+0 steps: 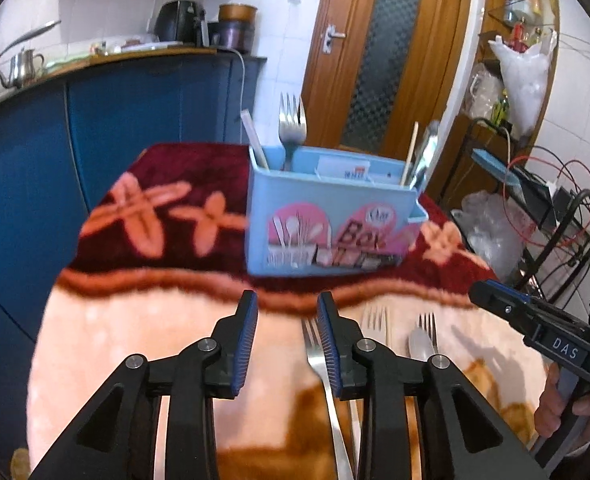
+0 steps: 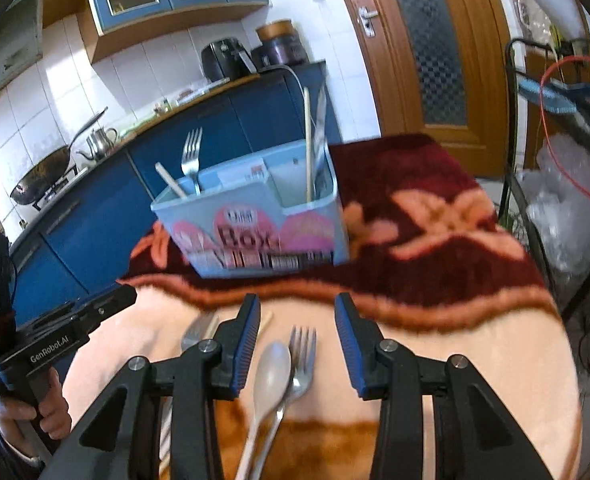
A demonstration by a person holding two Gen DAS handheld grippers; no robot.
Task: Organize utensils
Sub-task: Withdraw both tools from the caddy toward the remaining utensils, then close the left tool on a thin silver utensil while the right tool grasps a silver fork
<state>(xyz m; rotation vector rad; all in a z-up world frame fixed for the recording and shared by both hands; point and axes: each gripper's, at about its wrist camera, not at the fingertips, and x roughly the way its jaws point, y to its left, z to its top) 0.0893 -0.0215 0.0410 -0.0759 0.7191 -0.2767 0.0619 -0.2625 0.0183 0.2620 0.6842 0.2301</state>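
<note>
A light blue utensil box (image 1: pixel 327 216) (image 2: pixel 255 220) stands on the dark red part of the tablecloth, holding an upright fork (image 1: pixel 292 124) (image 2: pixel 191 156) and chopsticks (image 1: pixel 410 152) (image 2: pixel 307 140). My left gripper (image 1: pixel 287 304) is open above the cloth with nothing between its pads; a loose fork (image 1: pixel 323 368) lies just under its right finger. Further right lie another fork (image 1: pixel 375 320) and a spoon (image 1: pixel 419 342). My right gripper (image 2: pixel 297 308) hangs open over that spoon (image 2: pixel 273 372) and a fork (image 2: pixel 303 352) beside it, not touching them.
The table's patterned cloth (image 1: pixel 143 320) ends in a rounded edge on both sides. Blue kitchen cabinets (image 1: pixel 135 120) stand to the left, a wooden door (image 1: pixel 387 60) behind, and a wire rack with plastic bags (image 2: pixel 567 208) to the right. A person's hand (image 1: pixel 555 404) grips the right tool.
</note>
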